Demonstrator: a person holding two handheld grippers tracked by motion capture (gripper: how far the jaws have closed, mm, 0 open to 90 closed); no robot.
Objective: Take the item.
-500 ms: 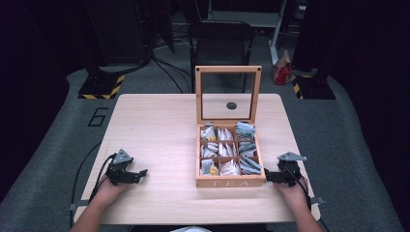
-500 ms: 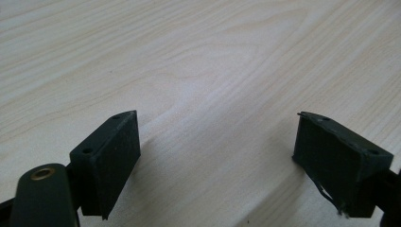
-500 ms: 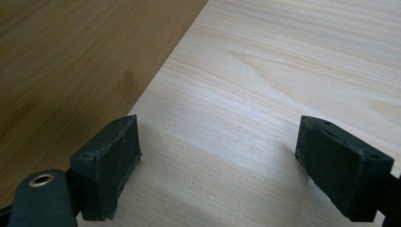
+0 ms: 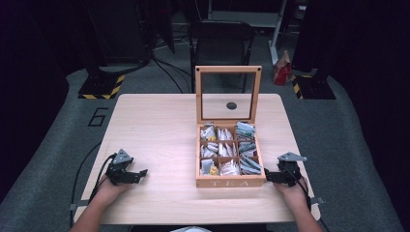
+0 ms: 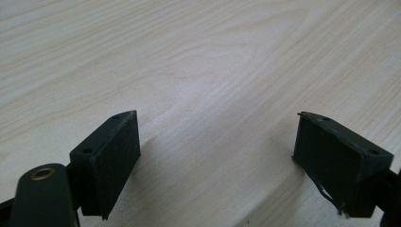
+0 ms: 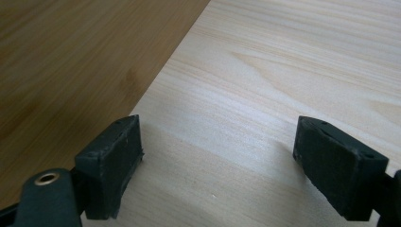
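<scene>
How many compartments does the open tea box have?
9, in a three-by-three grid inside the tea box: three along the back by the upright lid, three across the middle, three along the front wall. All hold tea bags.

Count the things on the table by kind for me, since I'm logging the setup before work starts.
Wooden tea box, lid open: 1
Compartments of tea bags in it: 9
Hand-held grippers, the left hand-held gripper and the right hand-held gripper, both open: 2
Total: 3 separate things on the table, counting the box with its compartments as one.
</scene>
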